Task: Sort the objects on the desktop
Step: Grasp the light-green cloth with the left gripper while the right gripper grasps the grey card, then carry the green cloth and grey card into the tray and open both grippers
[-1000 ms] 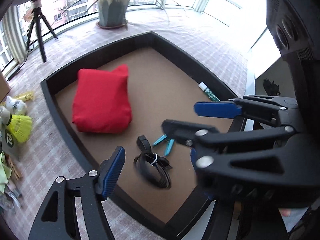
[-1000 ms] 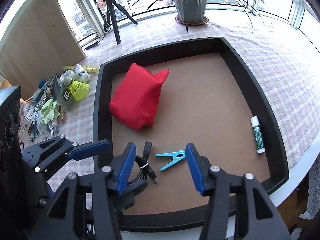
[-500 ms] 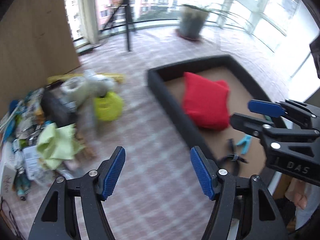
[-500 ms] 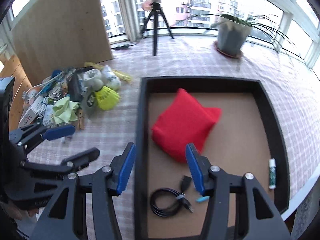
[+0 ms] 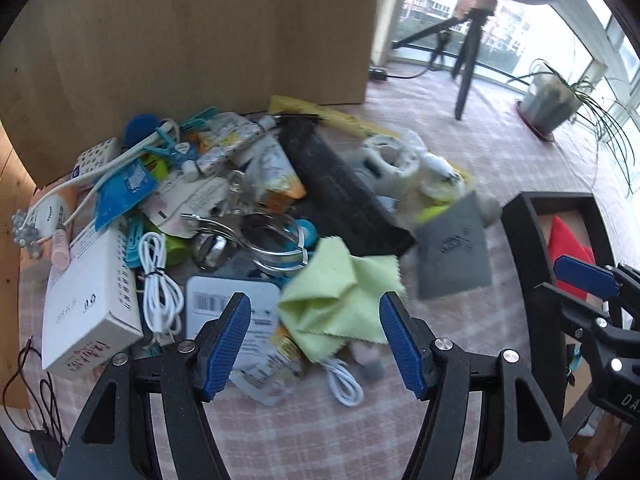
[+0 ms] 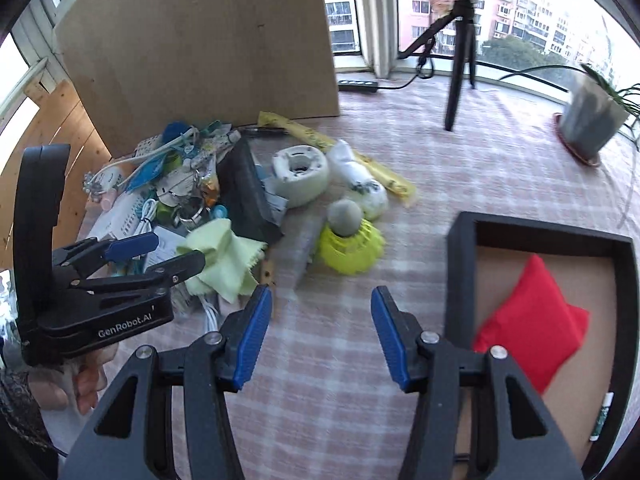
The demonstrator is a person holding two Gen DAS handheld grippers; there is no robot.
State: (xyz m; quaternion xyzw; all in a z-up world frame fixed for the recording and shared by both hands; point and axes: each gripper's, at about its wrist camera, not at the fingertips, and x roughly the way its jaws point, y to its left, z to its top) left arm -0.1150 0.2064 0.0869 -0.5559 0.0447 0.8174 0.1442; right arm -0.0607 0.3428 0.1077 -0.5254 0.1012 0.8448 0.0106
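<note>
Left wrist view: the left gripper [image 5: 316,344], with blue ribbed pads on black fingers, stands wide at the bottom centre of the frame, and nothing lies between its jaws. Above it, filling the centre and left of the frame, is a heap of desktop clutter [image 5: 224,216] on a pink checked tablecloth [image 5: 452,344]. A crumpled pale green cloth [image 5: 340,300] lies just beyond the fingertips; a coiled white cable [image 5: 158,280] and a white cardboard box [image 5: 86,308] lie at lower left; a long black rectangular case [image 5: 340,192] crosses the middle of the heap. A tall brown cardboard sheet [image 5: 200,32] stands behind the heap.

Right wrist view: the right gripper [image 6: 322,332] is likewise wide apart and holds nothing, over bare tablecloth at the bottom centre. The left gripper appears at the left edge, held in a hand [image 6: 86,380]. A yellow shuttlecock [image 6: 348,244] and a white tape roll [image 6: 300,174] lie at centre. At the right of the frame, a black-rimmed tray with a brown floor [image 6: 460,264] contains a red fabric pouch [image 6: 532,320] and a green-and-white glue stick [image 6: 602,416] at its lower right edge.
</note>
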